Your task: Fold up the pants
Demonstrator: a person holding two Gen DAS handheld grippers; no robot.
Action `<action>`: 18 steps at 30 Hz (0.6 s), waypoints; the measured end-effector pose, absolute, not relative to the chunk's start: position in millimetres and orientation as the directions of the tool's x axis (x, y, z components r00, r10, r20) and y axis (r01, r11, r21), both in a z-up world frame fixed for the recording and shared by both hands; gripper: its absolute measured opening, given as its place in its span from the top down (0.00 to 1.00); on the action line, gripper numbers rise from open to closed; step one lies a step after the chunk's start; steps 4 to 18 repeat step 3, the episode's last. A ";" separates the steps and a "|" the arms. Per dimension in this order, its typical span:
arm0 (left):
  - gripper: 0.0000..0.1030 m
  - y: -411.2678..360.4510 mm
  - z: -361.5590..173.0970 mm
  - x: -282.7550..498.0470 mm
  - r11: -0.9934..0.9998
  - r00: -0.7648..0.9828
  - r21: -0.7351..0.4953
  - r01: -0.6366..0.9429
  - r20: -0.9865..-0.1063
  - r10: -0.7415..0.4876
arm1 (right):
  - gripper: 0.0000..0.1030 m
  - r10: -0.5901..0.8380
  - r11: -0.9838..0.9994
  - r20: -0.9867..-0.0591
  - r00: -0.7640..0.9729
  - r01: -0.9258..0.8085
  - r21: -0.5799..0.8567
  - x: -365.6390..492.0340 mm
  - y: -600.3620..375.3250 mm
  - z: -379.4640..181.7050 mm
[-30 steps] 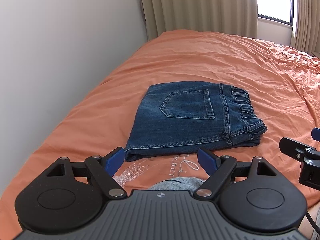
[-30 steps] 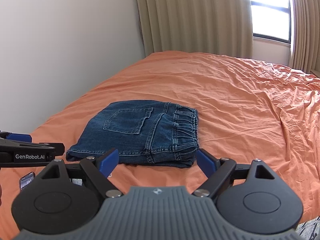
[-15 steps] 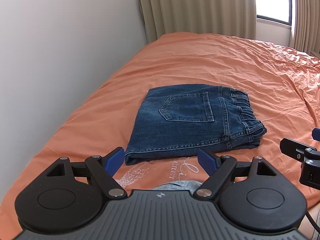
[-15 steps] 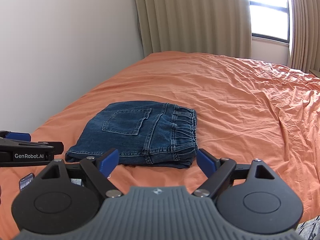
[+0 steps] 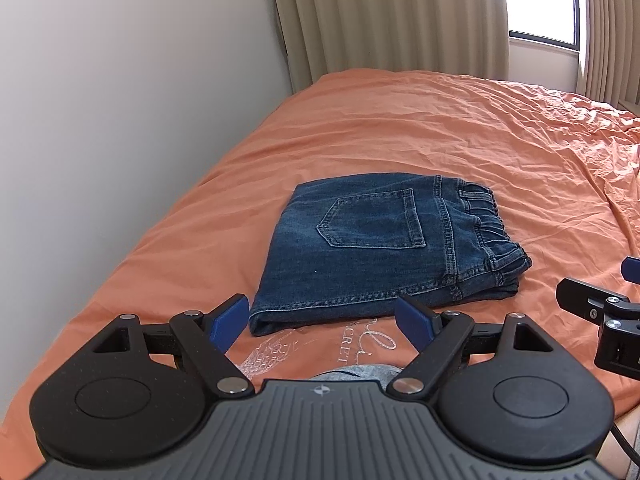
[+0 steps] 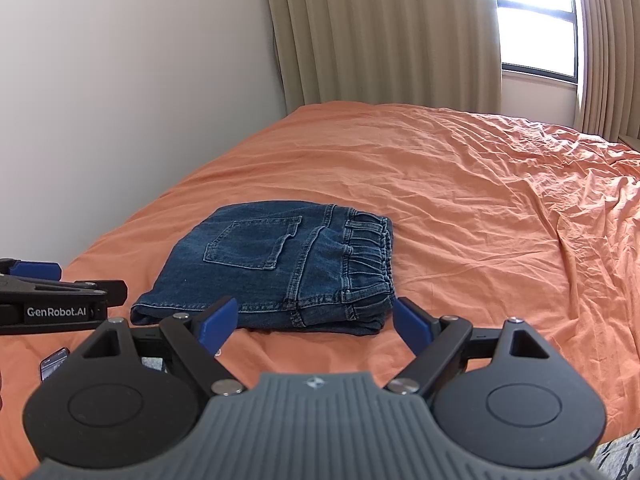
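The blue denim pants [image 5: 376,248] lie folded into a compact rectangle on the orange bed, back pocket up and elastic waistband to the right. They also show in the right wrist view [image 6: 276,268]. My left gripper [image 5: 322,322] is open and empty, held just short of the pants' near edge. My right gripper [image 6: 316,324] is open and empty, also just short of the near edge. Each gripper's side shows in the other's view.
The orange bedsheet [image 5: 460,140] spreads wide and wrinkled to the right and beyond the pants. A white wall [image 5: 120,100] runs along the bed's left side. Beige curtains [image 6: 380,32] and a window stand at the back. A phone [image 6: 54,366] lies at the lower left.
Both grippers have drawn back and risen slightly, so the pants sit a little farther off. The pants have not moved. Both grippers stay open.
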State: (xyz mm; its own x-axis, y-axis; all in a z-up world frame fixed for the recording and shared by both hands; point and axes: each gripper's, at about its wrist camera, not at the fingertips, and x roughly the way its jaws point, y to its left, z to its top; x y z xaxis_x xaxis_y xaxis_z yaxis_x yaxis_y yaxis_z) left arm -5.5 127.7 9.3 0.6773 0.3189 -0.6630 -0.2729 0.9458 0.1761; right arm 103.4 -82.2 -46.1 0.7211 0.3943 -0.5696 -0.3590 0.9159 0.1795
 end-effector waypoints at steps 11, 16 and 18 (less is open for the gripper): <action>0.06 127.6 9.6 -6.1 0.944 0.679 0.180 -0.276 -0.659 0.324 | 0.21 0.391 0.917 -0.573 0.720 -0.355 0.181 103.1 -82.0 -47.8; 0.06 127.6 9.6 -6.1 0.944 0.679 0.180 -0.276 -0.659 0.324 | 0.21 0.391 0.917 -0.573 0.720 -0.355 0.181 103.1 -82.0 -47.8; 0.06 127.6 9.6 -6.1 0.944 0.679 0.180 -0.276 -0.659 0.324 | 0.21 0.391 0.917 -0.573 0.720 -0.355 0.181 103.1 -82.0 -47.8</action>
